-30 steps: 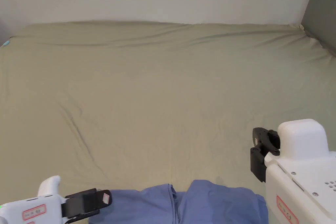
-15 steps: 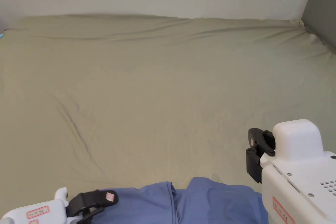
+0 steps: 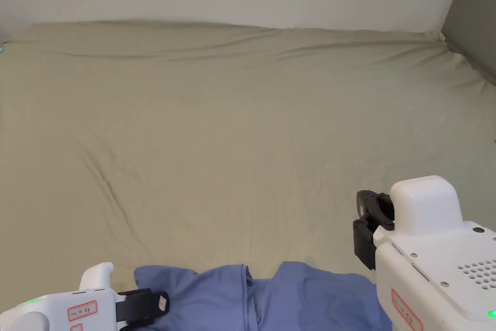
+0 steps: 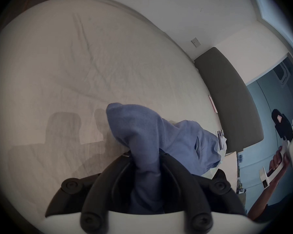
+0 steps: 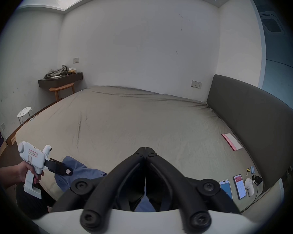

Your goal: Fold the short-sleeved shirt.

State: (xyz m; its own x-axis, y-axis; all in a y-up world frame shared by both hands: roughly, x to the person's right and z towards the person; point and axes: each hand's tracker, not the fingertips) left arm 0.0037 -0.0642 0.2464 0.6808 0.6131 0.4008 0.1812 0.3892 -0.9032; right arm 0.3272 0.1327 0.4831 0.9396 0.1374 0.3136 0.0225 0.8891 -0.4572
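The blue short-sleeved shirt (image 3: 290, 298) lies bunched at the near edge of the bed (image 3: 242, 128), which has a beige sheet. My left gripper (image 3: 162, 304) is at the shirt's left end. In the left gripper view the left gripper (image 4: 145, 153) is shut on a fold of the blue shirt (image 4: 137, 128), which rises between the jaws. From the right gripper view the left gripper (image 5: 67, 171) sits on the shirt (image 5: 78, 168). My right gripper (image 3: 362, 225) hovers over the sheet to the right of the shirt. Its jaws (image 5: 145, 149) meet with nothing between the tips.
A grey headboard (image 5: 254, 119) runs along the bed's right side. Near it on the sheet lie a pink-edged booklet (image 5: 231, 141), two phones (image 5: 226, 188) and small items. A white stool (image 5: 24, 112) and a wall shelf (image 5: 61, 79) stand beyond the bed's left side.
The left gripper has dropped lower with the shirt's left end, and more blue cloth now shows to its upper right. The right gripper has drifted slightly left.
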